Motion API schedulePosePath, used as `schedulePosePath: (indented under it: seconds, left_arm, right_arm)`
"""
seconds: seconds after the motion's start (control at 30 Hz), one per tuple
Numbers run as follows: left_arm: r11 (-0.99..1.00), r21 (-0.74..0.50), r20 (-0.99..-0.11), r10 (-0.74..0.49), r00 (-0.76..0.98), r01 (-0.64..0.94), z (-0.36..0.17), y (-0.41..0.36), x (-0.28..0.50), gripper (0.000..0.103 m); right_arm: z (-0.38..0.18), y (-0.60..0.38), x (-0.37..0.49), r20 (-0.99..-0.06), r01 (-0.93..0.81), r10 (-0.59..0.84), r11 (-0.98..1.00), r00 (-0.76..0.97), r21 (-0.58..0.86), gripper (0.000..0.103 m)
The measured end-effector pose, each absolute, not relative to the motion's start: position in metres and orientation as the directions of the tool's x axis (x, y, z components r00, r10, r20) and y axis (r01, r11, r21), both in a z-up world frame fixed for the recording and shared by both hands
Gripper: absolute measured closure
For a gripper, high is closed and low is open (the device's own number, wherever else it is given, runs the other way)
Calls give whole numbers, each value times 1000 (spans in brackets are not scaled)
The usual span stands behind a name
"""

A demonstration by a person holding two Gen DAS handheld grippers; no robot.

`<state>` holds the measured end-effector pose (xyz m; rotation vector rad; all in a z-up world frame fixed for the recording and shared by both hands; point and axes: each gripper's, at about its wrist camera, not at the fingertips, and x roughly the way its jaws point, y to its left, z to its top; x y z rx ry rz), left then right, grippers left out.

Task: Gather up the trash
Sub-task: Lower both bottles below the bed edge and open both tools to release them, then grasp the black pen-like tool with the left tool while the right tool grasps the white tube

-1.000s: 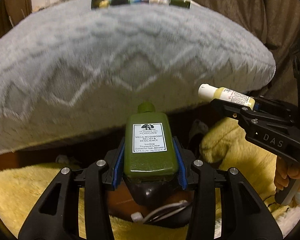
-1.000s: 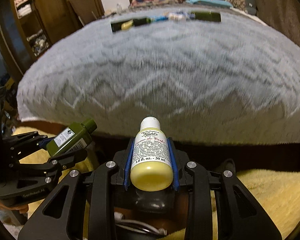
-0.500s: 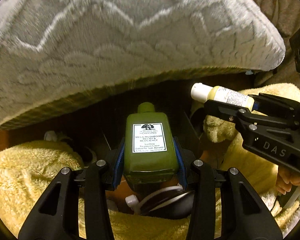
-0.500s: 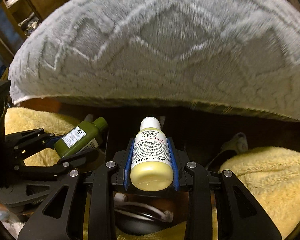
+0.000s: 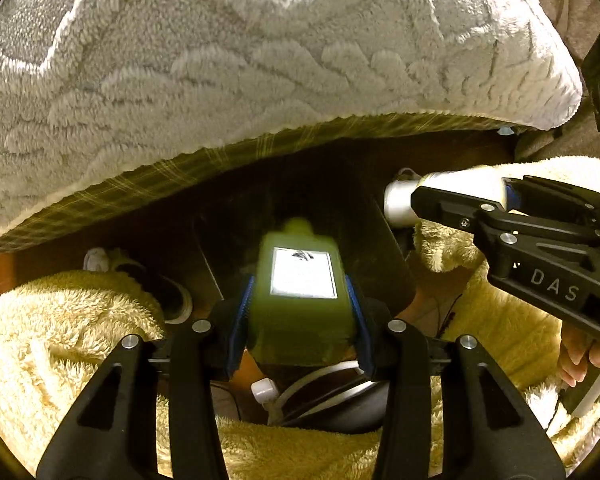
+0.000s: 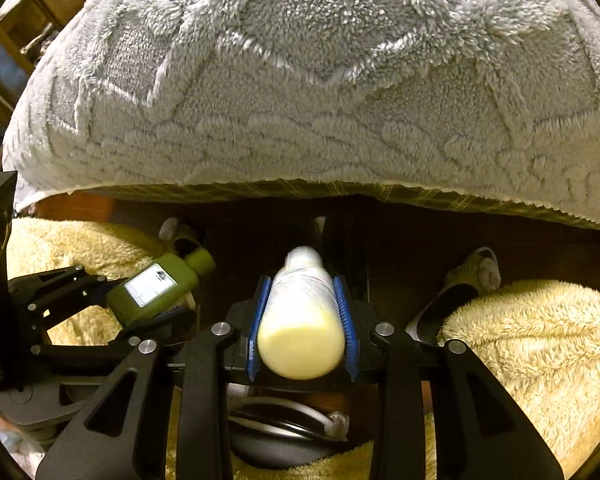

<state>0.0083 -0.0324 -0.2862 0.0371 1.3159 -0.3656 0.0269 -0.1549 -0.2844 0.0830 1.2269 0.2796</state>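
Left gripper jaws clamped on green bottle, label blurred. Right gripper jaws just been easing open, no longer gripping tight; yellow bottle between the pads, blurred. Both pointing steeply down, side by side, below edge of grey blanket, over yellow fleece.

A grey fleece blanket covers the bed, its edge hanging over a plaid sheet.
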Motion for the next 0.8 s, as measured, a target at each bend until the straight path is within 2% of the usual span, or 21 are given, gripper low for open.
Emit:
schedulePosePath:
  seconds: [0.1, 0.2, 0.27, 0.47, 0.53, 0.63, 0.8]
  left_arm:
    - [944, -169, -949, -233, 214, 282, -284, -32, 8, 53]
    - [947, -155, -947, -224, 231, 281, -279, -30, 8, 45]
    - [949, -145, -944, -217, 248, 280, -273, -30, 8, 41]
    - [952, -138, -927, -222, 303, 274, -253, -26, 11, 29]
    - [950, -158, -908, -246, 339, 268, -239, -21, 13, 24]
    - [951, -160, -878, -260, 402, 265, -215, -14, 16, 21]
    - [963, -78, -815, -210, 539, 258, -170, -4, 26, 14]
  right_arm:
    - [-278, -158, 28, -913, -158, 251, 965, 322, 210, 55]
    - [-271, -163, 28, -908, -149, 248, 967, 339, 208, 52]
    - [-267, -166, 27, -903, -141, 245, 968, 352, 207, 46]
    - [-243, -183, 27, -872, -114, 246, 969, 423, 218, 20]
    - [-231, -190, 28, -856, -94, 231, 973, 462, 212, 8]
    - [-213, -199, 31, -834, -79, 206, 978, 512, 192, 8]
    - [-169, -214, 38, -772, -78, 164, 986, 614, 148, 6]
